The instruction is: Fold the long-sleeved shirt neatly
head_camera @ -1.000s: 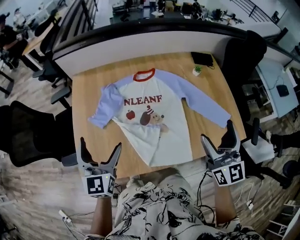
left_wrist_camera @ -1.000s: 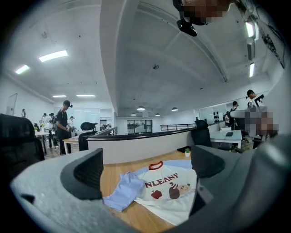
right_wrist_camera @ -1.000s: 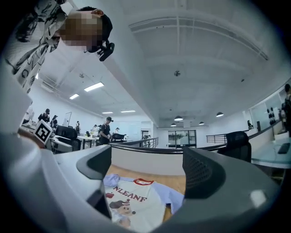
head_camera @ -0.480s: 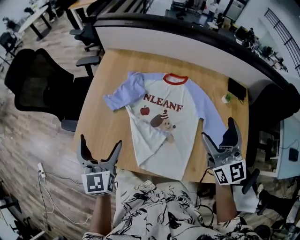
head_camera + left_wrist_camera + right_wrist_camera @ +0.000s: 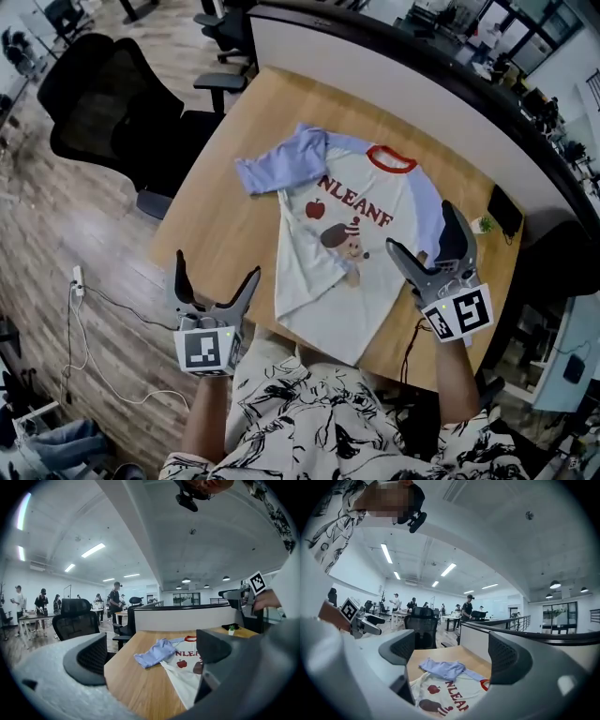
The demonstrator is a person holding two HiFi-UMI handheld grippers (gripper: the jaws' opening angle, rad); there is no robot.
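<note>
The long-sleeved shirt (image 5: 345,244) lies face up on the wooden table (image 5: 220,220): white body, red collar, blue sleeves, red lettering and an apple print. One sleeve (image 5: 272,167) lies bunched toward the far left. The other sleeve runs behind my right gripper (image 5: 422,230), which hangs open above that side of the shirt. My left gripper (image 5: 217,270) is open off the table's near edge, left of the hem, holding nothing. The left gripper view shows the shirt (image 5: 185,660) ahead between open jaws. In the right gripper view the shirt (image 5: 445,691) lies below and ahead.
A black office chair (image 5: 103,94) stands left of the table. A small potted plant (image 5: 485,225) and a flat black object (image 5: 506,211) sit at the table's far right corner. A curved partition wall (image 5: 375,56) borders the far edge. Cables (image 5: 89,291) lie on the floor.
The head view has swung, so the table and shirt appear turned. My right gripper has moved forward over the shirt's right sleeve side. Both grippers stay open and the shirt has not moved.
</note>
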